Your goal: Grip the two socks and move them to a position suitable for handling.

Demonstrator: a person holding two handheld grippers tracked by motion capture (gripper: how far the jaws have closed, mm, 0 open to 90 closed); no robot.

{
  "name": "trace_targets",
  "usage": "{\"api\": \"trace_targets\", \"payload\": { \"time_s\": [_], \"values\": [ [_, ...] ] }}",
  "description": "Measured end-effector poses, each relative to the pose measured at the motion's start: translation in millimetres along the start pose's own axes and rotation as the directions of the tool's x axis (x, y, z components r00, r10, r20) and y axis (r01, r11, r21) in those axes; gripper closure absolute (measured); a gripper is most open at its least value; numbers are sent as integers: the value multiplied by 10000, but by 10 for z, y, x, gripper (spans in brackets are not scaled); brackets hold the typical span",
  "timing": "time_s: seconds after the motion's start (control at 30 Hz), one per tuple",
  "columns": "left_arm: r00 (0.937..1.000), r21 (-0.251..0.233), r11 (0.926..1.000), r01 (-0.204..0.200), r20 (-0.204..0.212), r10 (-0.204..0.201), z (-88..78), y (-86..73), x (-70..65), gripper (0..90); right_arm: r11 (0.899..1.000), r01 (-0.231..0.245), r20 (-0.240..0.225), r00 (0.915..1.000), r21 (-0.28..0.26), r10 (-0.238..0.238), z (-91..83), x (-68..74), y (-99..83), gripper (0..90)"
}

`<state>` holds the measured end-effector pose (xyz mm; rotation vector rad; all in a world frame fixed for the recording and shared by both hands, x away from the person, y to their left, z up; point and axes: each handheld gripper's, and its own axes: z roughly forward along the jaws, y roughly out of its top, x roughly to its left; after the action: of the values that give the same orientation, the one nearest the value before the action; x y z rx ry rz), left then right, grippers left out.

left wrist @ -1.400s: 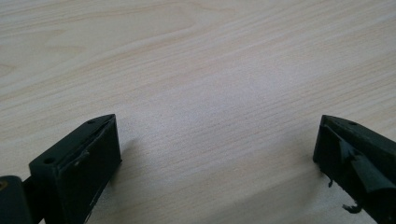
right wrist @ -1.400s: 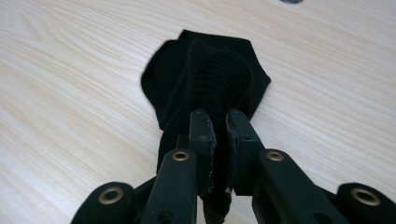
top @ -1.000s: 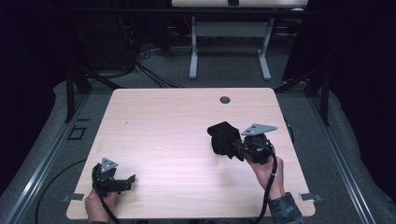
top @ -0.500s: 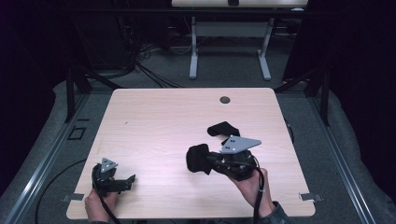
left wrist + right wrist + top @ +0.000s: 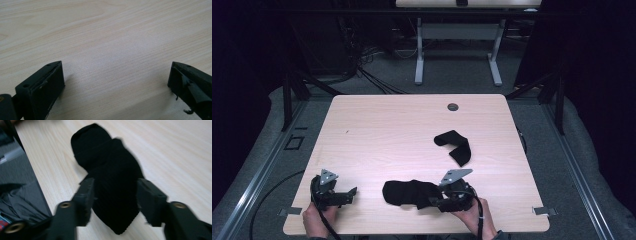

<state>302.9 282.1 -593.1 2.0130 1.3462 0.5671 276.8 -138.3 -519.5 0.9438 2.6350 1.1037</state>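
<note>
Two black socks lay on the tabletop [image 5: 377,130]. The near sock [image 5: 409,192], ribbed and crumpled, sat between the right gripper [image 5: 435,202]'s just-opening jaws, seemingly released though blurred. The left gripper [image 5: 350,194] gaped empty. The far sock [image 5: 455,146] lay folded.

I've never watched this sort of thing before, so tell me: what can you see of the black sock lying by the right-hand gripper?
The black sock is soft knitted fabric with fine ribbing, seen close in the right gripper view. It lies flat and slightly rumpled on the table near its front edge, stretched sideways. One end sits between the jaws of the right gripper, which have just been opening, with gaps showing beside the cloth. It lies apart from the second sock, farther back.
</note>
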Motion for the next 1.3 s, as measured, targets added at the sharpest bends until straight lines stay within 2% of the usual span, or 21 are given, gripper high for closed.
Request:
{"api": "trace_targets", "payload": {
  "time_s": [0.1, 0.13, 0.23, 0.3, 0.37, 0.4, 0.47, 0.53, 0.57, 0.63, 0.67, 0.7, 0.77, 0.87, 0.9, 0.97, 1.03, 1.07, 1.2, 1.3],
  "values": [
    [10000, 0, 10000, 26, -32, -26, 1, 1, -2, 6, 9978, -522, 410, 9977, -417, 540, -158, -134, -80, 463],
    [9998, -7, 9999, 150, -164, -150, 3, 3, -14, 7, 9961, -756, 515, 9956, -448, 779, -190, -184, -111, 466],
    [9991, 40, 9995, 318, -270, -317, 0, 9, -44, 8, 9941, -1060, 1022, 9889, -239, 1079, -224, -275, -195, 472],
    [9993, 9, 9995, 315, -184, -315, -10, 25, -66, 28, 9929, -1190, 1426, 9828, 22, 1175, -181, -304, -257, 477],
    [9990, -228, 9988, 441, 129, -438, -47, 75, -124, 29, 9911, -1314, 1595, 9791, 217, 1263, -127, -305, -309, 480],
    [9986, -395, 9981, 477, 251, -467, -74, 109, -161, 32, 9906, -1360, 1696, 9767, 149, 1316, -106, -300, -326, 486],
    [9972, -629, 9975, 335, 692, -291, -131, 196, -238, 53, 9879, -1538, 1770, 9730, 179, 1483, -74, -297, -364, 487],
    [9920, -890, 9957, 247, 1253, -134, -140, 285, -337, 111, 9837, -1799, 1728, 9691, 54, 1762, -41, -291, -395, 491],
    [9873, -928, 9955, 192, 1590, -42, -122, 332, -388, 148, 9847, -1735, 1775, 9697, 180, 1677, -31, -289, -400, 493],
    [9783, -839, 9964, -144, 2049, 314, -84, 406, -479, 164, 9831, -1826, 1784, 9678, 117, 1776, -2, -265, -409, 498],
    [9706, -745, 9966, -352, 2352, 519, -38, 456, -570, 186, 9824, -1862, 1763, 9675, 123, 1811, 9, -254, -409, 498],
    [9680, -740, 9961, -472, 2425, 639, -12, 473, -617, 211, 9831, -1831, 1895, 9654, 48, 1789, 30, -239, -411, 505],
    [9600, -611, 9938, -925, 2596, 1053, 57, 509, -718, 246, 9843, -1747, 1916, 9672, 265, 1665, 47, -241, -404, 510],
    [9526, -455, 9891, -1398, 2665, 1469, 117, 534, -830, 311, 9846, -1708, 1971, 9672, 367, 1604, 89, -236, -403, 527],
    [9536, -421, 9889, -1424, 2618, 1484, 128, 538, -858, 330, 9856, -1638, 2008, 9677, 408, 1525, 103, -232, -402, 531],
    [9507, -387, 9887, -1446, 2717, 1497, 146, 546, -883, 372, 9861, -1564, 2036, 9687, 559, 1421, 119, -236, -401, 547],
    [9509, -307, 9889, -1457, 2716, 1485, 159, 547, -901, 424, 9860, -1574, 2076, 9677, 548, 1429, 138, -244, -401, 562],
    [9479, -249, 9870, -1585, 2758, 1592, 171, 547, -908, 446, 9858, -1591, 2001, 9689, 545, 1453, 146, -245, -400, 573],
    [9435, -4, 9806, -1958, 2724, 1885, 201, 527, -941, 557, 9873, -1374, 2106, 9704, 794, 1181, 190, -254, -400, 613],
    [9423, 127, 9748, -2225, 2595, 2117, 215, 497, -985, 614, 9885, -1297, 2028, 9728, 775, 1118, 216, -252, -407, 636]
  ]
}}
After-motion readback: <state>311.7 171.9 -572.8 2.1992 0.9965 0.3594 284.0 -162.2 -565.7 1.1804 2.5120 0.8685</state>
